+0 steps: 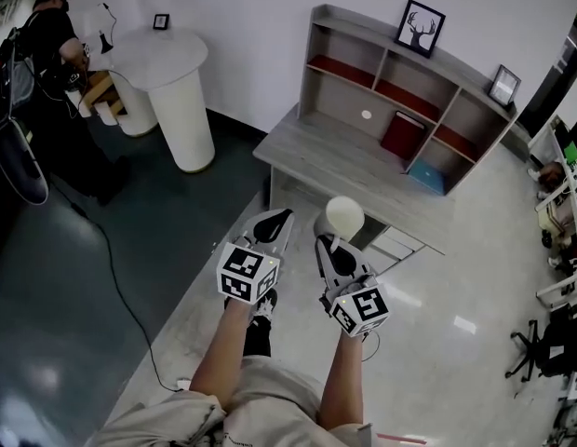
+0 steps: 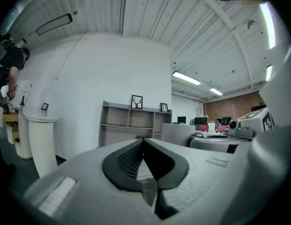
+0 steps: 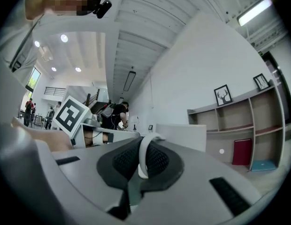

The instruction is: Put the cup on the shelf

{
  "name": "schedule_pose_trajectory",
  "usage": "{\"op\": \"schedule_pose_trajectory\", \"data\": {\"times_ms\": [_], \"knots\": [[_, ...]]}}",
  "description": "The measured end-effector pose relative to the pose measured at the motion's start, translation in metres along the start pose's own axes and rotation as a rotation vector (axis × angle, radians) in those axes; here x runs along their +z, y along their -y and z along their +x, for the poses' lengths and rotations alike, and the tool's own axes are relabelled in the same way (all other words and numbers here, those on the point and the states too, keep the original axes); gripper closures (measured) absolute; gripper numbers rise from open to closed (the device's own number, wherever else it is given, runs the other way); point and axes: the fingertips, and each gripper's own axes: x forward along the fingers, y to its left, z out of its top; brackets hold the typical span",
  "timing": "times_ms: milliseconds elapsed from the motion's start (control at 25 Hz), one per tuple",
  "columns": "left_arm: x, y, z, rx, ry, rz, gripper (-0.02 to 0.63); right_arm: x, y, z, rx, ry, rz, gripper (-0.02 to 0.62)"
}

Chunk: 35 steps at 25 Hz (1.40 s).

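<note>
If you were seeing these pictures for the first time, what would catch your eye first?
First, the white cup at the centre of the head view, clamped in the right gripper, with the left gripper shut and empty beside it. Beyond them stands the grey shelf against the white wall, a deer picture on top and a red book in a lower compartment.

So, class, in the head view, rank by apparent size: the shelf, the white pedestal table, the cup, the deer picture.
1. shelf
2. white pedestal table
3. deer picture and cup look about alike; the cup is nearer the camera, so unranked.
</note>
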Motion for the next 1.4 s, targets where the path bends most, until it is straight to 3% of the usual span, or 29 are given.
{"op": "schedule_pose_trajectory", "data": {"times_ms": [360,800,1400], "knots": [[0.009,-0.061,0.087,-0.025,-0.021,-0.003,0.597,-0.009,0.065,0.073,0.023,-0.029,0.016,0.58],[0.014,-0.137,0.179,-0.079,-0.041,-0.023,0.597,-0.012,0.155,0.158,-0.072,-0.052,0.029,0.58],[0.036,-0.212,0.251,-0.075,-0.008,-0.01,0.597,-0.003,0.207,0.242,-0.113,-0.056,-0.045,0.58]]}}
